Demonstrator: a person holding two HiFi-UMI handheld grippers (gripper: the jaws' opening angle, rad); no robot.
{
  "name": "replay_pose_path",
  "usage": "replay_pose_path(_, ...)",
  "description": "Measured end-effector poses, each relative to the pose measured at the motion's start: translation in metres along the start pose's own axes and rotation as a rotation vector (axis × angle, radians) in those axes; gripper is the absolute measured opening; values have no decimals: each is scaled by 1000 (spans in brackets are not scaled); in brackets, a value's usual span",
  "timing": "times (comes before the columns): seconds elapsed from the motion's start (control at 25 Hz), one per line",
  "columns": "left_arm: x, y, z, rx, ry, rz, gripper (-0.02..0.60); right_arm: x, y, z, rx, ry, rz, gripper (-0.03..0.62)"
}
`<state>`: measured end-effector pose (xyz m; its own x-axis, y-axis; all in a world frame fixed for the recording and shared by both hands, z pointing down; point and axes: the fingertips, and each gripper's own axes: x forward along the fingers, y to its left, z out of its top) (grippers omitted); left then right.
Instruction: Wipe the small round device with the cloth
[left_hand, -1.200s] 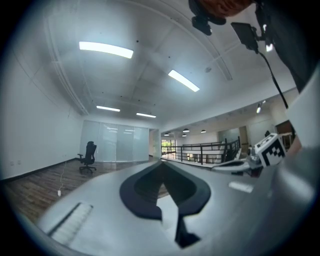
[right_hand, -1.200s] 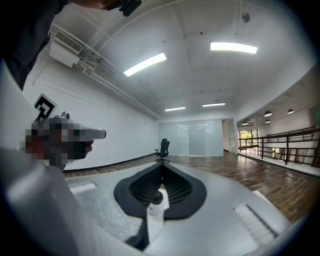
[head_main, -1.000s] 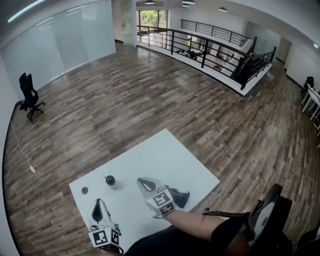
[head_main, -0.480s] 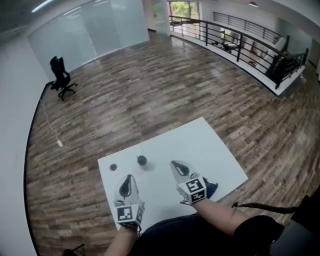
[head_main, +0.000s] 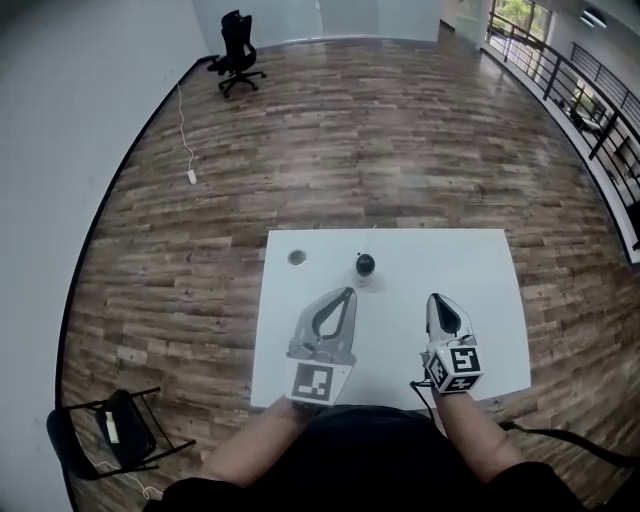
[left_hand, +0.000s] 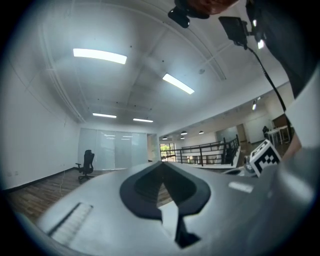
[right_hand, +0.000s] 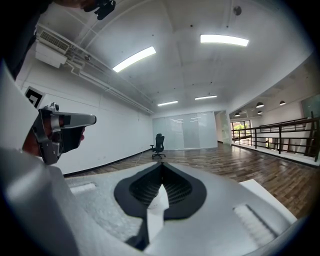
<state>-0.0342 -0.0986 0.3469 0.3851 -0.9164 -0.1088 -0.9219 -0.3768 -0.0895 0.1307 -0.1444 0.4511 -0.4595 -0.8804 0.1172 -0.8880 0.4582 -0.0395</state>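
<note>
I saw the wooden floor (head_main: 400, 130) on every side of the white table (head_main: 480, 270). Both grippers were positioned over the table's near half, pointing away from me.

1. Left gripper (head_main: 347, 293): jaws closed tip to tip, nothing between them.
2. Right gripper (head_main: 437, 299): well apart to the right, jaws likewise closed and empty.
3. Small round device (head_main: 365, 265): dark, standing on the table beyond both grippers, nearer the left gripper's tips, touched by neither.
4. Small grey disc (head_main: 297, 258): lying on the table left of the device, near the far edge.
</note>
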Motion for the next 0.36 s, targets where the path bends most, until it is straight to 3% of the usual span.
replay_pose_path(0.2,-2,0,20,-13,-75,14,6,5,4,3,-7,-4,15,2)
replay_pose_path(0.36,-9,16,-2,-60,7,24,6,21,27,-11,20,3,50,2)
